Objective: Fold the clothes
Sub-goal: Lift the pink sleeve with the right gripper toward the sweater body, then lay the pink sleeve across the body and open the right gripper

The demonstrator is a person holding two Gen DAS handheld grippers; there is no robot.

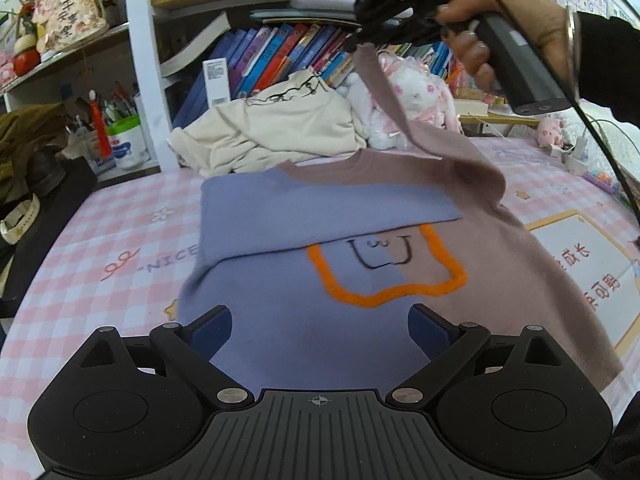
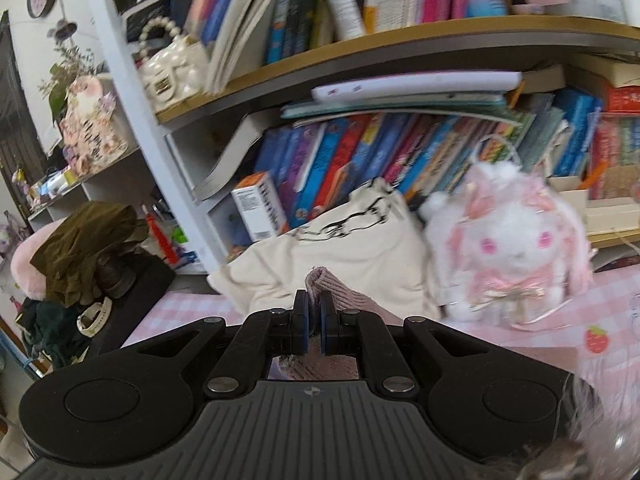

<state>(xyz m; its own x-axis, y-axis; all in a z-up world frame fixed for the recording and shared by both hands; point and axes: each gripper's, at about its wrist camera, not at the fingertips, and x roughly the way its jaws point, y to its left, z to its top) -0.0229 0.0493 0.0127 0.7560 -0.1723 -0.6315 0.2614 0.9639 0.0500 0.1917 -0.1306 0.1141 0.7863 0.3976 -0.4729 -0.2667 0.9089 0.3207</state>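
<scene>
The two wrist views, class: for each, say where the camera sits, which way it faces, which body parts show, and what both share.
Left wrist: on the open left gripper, facing down over the blue-and-mauve knitted sweater; a hand holds the right gripper.
Right wrist: on the right gripper, shut on the mauve sleeve, facing the bookshelf.
Shared: cream garment, white plush rabbit.

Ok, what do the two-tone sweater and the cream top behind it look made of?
Two-tone sweater: looks like a soft matte knit, fuzzy orange outline; ribbed cuff shows in the right gripper. Cream top: smooth, thinner-looking fabric, probably cotton jersey, creasing into rumpled folds.
</scene>
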